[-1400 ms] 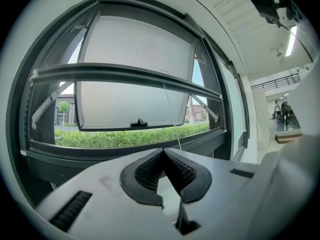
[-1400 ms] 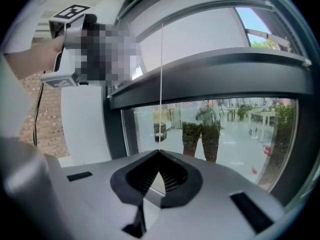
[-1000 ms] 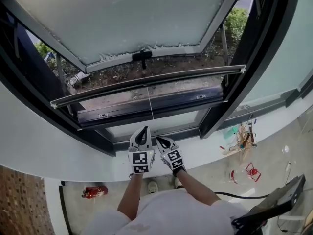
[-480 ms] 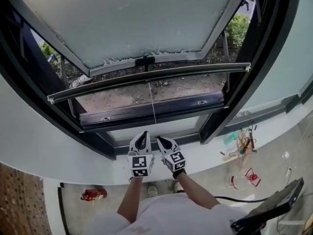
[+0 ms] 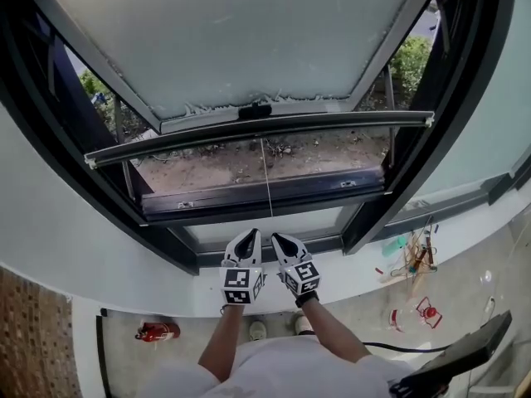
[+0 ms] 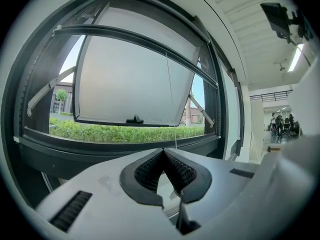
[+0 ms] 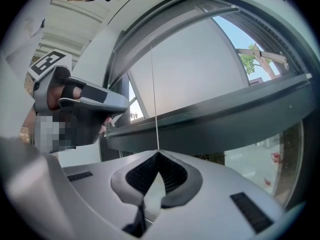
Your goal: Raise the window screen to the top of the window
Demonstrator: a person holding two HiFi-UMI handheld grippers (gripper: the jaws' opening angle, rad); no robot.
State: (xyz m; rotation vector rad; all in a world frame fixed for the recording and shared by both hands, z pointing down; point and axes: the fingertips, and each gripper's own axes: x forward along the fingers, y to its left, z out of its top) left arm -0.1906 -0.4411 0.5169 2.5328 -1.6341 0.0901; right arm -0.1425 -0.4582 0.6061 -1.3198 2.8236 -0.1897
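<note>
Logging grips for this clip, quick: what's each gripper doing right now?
Left gripper: closed, holding nothing.
Right gripper: closed on the thin white pull cord.

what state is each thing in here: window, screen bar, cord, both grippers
window sash, swung open outward
screen bar, up off the sill, short of the top
pull cord, taut from the bar down to the right gripper
left gripper, shut, nothing in it
right gripper, shut on the pull cord
</note>
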